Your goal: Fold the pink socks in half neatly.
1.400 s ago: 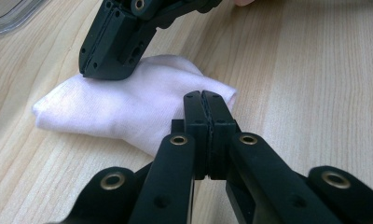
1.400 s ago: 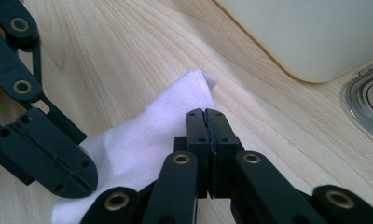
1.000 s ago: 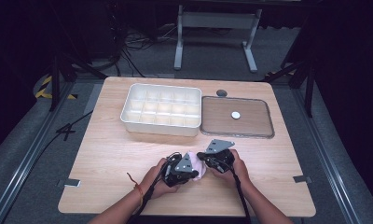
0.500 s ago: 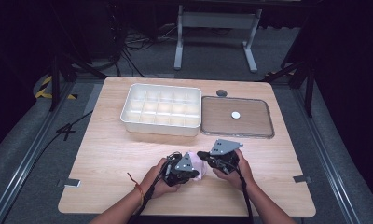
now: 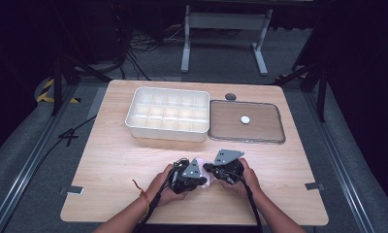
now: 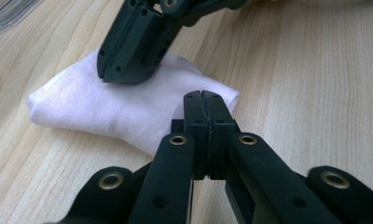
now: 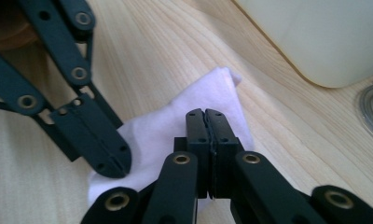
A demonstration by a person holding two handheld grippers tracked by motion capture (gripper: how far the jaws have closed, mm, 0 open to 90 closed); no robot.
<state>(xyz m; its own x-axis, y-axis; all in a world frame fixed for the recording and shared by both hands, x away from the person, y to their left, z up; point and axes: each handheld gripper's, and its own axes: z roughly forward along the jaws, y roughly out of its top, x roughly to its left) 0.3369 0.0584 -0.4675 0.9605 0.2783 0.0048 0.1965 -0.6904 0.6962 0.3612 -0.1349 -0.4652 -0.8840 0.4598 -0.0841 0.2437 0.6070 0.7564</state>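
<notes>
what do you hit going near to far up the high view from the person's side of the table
left gripper and right gripper over a white cloth → white compartment tray and flat brown tray side by side → small dark disc

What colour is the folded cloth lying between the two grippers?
The folded cloth is white, perhaps faintly pinkish, with no pattern; the left gripper view shows it best.
</notes>
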